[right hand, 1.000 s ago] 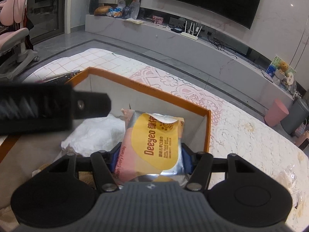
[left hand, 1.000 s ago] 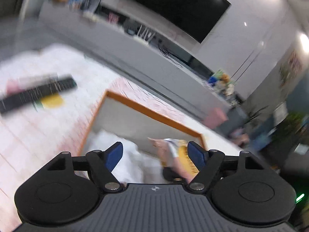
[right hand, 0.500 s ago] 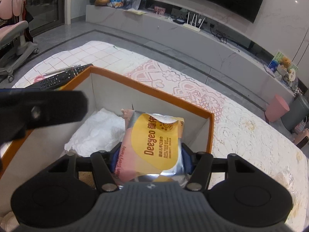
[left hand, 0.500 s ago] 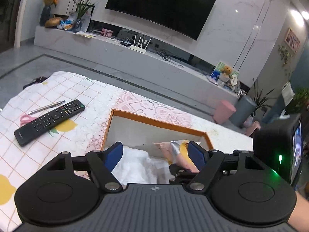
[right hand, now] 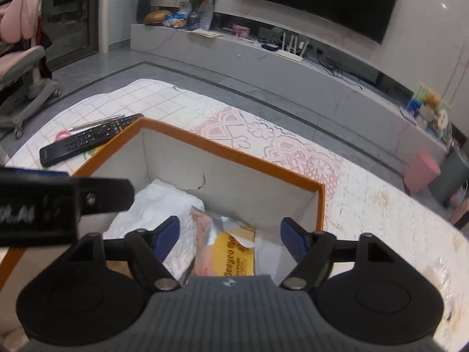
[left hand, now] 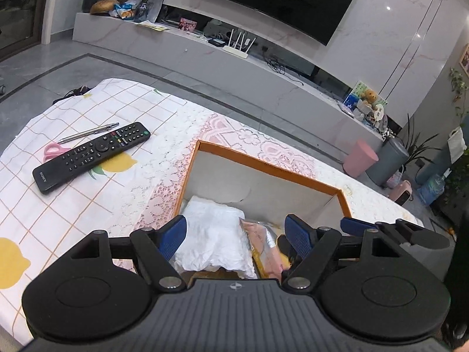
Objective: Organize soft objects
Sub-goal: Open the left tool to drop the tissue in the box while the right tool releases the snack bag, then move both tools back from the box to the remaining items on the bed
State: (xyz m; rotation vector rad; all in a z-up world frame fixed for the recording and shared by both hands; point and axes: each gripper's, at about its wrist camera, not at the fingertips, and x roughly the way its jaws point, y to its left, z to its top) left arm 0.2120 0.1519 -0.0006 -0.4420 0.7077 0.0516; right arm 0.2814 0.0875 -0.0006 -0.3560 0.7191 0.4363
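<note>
An orange-rimmed storage box (left hand: 263,162) (right hand: 234,152) stands on the table. Inside lie a white soft bundle (left hand: 214,234) (right hand: 158,205) and a pink and yellow wet-wipe pack (right hand: 231,252) (left hand: 263,243) beside it on the right. My right gripper (right hand: 230,234) is open above the pack, not touching it. My left gripper (left hand: 236,234) is open and empty above the box's near side. The right gripper's fingers (left hand: 354,224) show at the right of the left wrist view.
A black remote (left hand: 91,155) (right hand: 88,140), a pen (left hand: 88,132) and pink scissors (left hand: 54,149) lie on the tablecloth left of the box. A clear bag (right hand: 448,281) lies at the right. A pink bin (left hand: 359,161) and a grey bin (left hand: 387,161) stand on the floor beyond.
My right gripper has opened and let the wet-wipe pack go; the pack now lies in the box. The left gripper has steadied over the box, still open.
</note>
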